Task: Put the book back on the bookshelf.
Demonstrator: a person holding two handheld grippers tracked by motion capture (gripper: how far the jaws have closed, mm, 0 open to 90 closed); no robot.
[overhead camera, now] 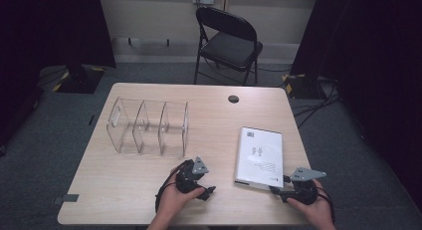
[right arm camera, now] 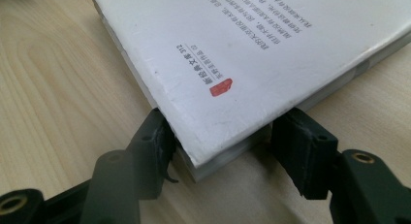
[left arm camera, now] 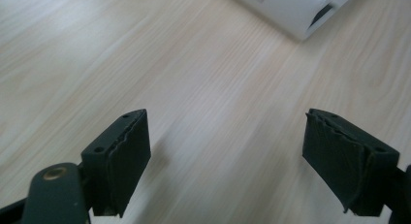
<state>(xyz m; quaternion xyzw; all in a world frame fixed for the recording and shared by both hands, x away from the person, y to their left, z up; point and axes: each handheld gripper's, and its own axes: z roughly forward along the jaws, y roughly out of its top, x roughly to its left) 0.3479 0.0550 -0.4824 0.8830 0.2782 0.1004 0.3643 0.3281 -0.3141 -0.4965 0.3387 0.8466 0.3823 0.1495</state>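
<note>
Your right gripper [right arm camera: 220,151] straddles the white book's [right arm camera: 252,49] near corner, seemingly unclamped; your left gripper [left arm camera: 225,156] hangs released over the table [left arm camera: 203,88].

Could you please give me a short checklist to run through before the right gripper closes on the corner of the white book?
1. The book's near corner sits between the right gripper's jaws: ok.
2. Right jaws have not clamped; a gap shows at the right-hand jaw: ok.
3. Left gripper is open with nothing in it, over bare table: ok.
4. Book lies flat on the table, cover up: ok.
5. The clear acrylic organizer stands upright, apart from the book, on the table's left: ok.
6. Whether the jaws reach deep enough over the corner for a firm grip: cannot tell.
</note>
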